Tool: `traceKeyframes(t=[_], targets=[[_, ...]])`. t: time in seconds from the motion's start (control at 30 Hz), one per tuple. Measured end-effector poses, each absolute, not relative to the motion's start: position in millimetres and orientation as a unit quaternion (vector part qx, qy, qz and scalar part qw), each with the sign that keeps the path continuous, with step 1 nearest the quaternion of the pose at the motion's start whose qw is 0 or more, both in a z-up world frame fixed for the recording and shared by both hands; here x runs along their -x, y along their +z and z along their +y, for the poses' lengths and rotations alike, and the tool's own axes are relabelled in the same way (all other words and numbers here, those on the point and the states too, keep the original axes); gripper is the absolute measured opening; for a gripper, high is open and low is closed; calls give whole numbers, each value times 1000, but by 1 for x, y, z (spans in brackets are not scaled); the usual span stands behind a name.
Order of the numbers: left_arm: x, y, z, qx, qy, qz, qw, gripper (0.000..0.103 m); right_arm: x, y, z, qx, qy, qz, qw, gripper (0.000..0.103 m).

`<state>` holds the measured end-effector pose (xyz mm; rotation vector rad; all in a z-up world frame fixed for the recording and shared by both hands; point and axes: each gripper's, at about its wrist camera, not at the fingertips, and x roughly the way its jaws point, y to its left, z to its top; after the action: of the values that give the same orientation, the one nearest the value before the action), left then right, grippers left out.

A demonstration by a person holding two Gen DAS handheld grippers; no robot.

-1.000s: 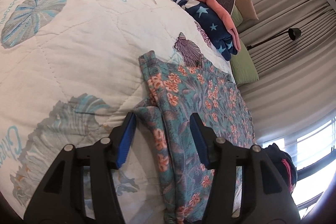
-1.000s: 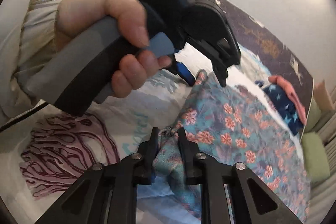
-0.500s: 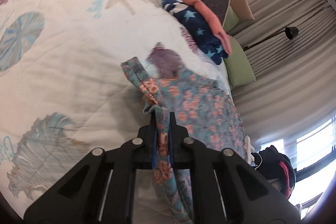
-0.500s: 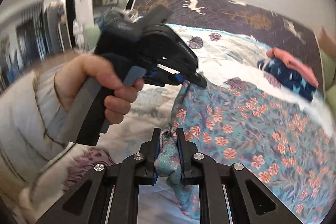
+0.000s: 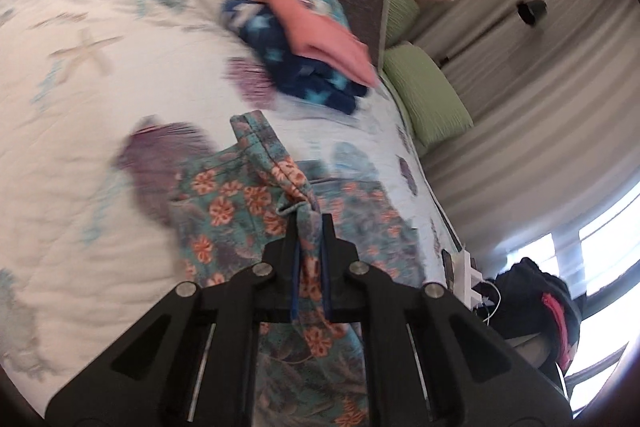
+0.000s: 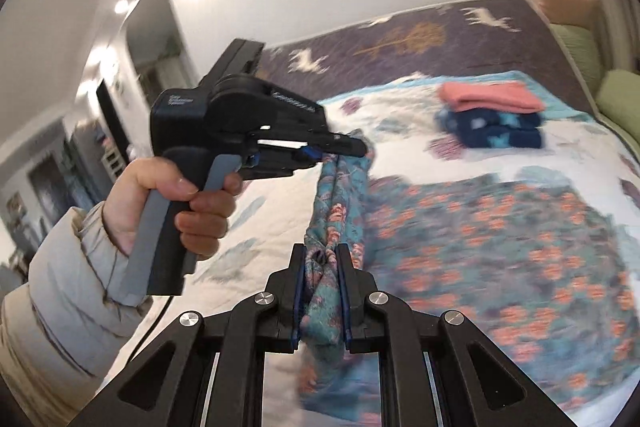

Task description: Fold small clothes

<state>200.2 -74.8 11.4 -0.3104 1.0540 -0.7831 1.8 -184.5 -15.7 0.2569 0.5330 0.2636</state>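
1. Two grippers are both up off the bed, each with a bite of the same floral garment (image 6: 500, 235), teal with orange flowers.
2. Left gripper (image 5: 310, 227): jaws squeezed nearly together, a bunched edge of the floral cloth pinched between the blue-lined pads. Seen from the right wrist camera, its tip (image 6: 352, 147) clamps the upper corner and the fabric drops down from it in a twisted rope.
3. A hand (image 6: 176, 203) in a pale puffy sleeve (image 6: 68, 291) grips the grey handle of that left tool, finger on the trigger.
4. Right gripper (image 6: 322, 259): jaws also almost closed, a thick wad of the same hem caught between the fingers (image 6: 298, 267), spilling out below them.
5. Between the two pinch points the edge hangs lifted in the air; the rest of the garment lies spread across the white quilt (image 5: 100, 115) with its shell and starfish prints, to the right of the grippers in the right wrist view.
6. Further up the bed sits a folded stack: a navy star-print piece (image 6: 492, 131) with a coral-pink one (image 6: 488, 97) on top, well apart from the floral cloth.
7. Behind that, a dark purple blanket (image 6: 420, 43) with white deer, and green pillows (image 5: 428, 91) at the edge by the curtains (image 5: 540, 107). Much of it is motion-blurred.
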Motion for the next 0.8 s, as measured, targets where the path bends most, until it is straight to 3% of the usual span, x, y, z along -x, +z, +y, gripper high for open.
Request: traceKeyframes(t=[0.23, 0.37, 0.57, 0.6, 0.73, 0.8], targets=[[-186, 4, -208, 76, -417, 497, 758, 7, 29, -32, -295, -201, 47, 248, 946, 13], [-173, -19, -272, 38, -443, 515, 733, 4, 42, -56, -347, -240, -11, 259, 935, 8], [-150, -22, -285, -24, -434, 507, 744, 5, 57, -92, -394, -312, -3, 293, 904, 11], [-147, -19, -276, -28, -428, 502, 751, 9, 59, -96, -397, -325, 13, 295, 899, 11], [-116, -1, -224, -42, -408, 463, 786, 43, 55, -97, -402, -333, 60, 302, 891, 14], [-90, 1, -197, -57, -400, 440, 802, 45, 47, -95, -402, -331, 80, 304, 889, 19]])
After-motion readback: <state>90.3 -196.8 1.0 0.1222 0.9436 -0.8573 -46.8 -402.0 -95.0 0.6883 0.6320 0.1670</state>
